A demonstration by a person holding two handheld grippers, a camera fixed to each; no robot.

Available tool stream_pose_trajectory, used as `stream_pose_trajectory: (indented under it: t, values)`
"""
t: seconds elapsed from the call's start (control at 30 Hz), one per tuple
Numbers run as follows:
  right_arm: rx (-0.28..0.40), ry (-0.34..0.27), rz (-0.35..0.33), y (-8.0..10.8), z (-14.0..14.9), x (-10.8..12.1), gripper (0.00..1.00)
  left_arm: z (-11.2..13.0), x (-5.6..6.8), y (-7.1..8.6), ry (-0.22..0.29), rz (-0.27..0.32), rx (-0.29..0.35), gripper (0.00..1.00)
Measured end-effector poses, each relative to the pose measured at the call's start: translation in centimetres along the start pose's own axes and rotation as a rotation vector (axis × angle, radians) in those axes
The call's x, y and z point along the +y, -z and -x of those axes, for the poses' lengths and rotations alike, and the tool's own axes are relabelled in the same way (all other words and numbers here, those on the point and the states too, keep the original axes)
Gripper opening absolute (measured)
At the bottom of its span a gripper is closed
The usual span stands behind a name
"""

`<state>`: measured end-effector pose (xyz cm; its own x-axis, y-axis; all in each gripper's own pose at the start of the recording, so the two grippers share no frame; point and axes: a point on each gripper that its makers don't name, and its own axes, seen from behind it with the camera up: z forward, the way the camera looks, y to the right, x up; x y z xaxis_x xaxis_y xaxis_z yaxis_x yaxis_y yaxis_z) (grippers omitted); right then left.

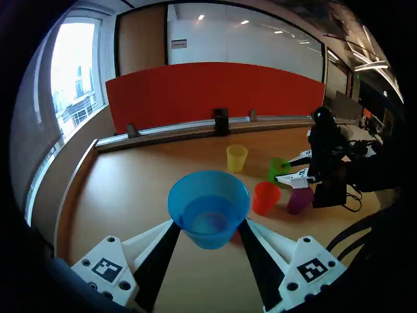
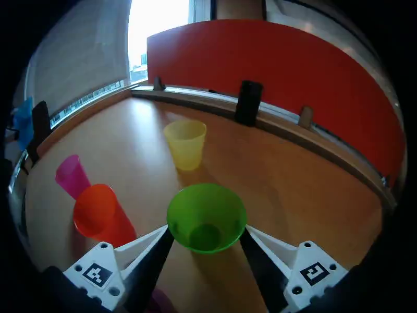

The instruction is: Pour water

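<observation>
Blue translucent plastic is sitting between the fingers of my left gripper (image 1: 208, 223): I am holding the blue cup (image 1: 208, 206) upright above the wooden table (image 1: 130, 182), both fingers pressing on its smooth tapered walls, water (image 1: 208, 220) lying low inside. I am clasping the green cup (image 2: 206, 216) the same way in the right gripper (image 2: 206, 230), upright and apparently empty; from the left gripper it is lying ahead and to the right, past the orange cup (image 1: 266, 197) and purple cup (image 1: 300, 200), the yellow cup (image 1: 236, 157) standing farther back. I am judging that the pour is calling for the blue rim to come over the green mouth before tipping.
</observation>
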<state>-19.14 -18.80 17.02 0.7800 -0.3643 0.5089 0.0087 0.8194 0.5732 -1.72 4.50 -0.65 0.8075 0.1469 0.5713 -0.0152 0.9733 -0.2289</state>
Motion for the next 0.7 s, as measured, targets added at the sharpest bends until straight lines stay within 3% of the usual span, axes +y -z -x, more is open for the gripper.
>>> stream_pose_trajectory:
  t: [0.37, 0.7]
  values:
    - [0.042, 0.005, 0.004, 0.7, -0.8, 0.2, 0.88, -0.3, 0.2, -0.2, -0.008, 0.011, 0.004, 0.78]
    - [0.126, 0.001, 0.009, 4.4, -4.0, -0.2, 0.88, -1.7, 0.8, -0.3, -0.028, 0.036, 0.025, 0.78]
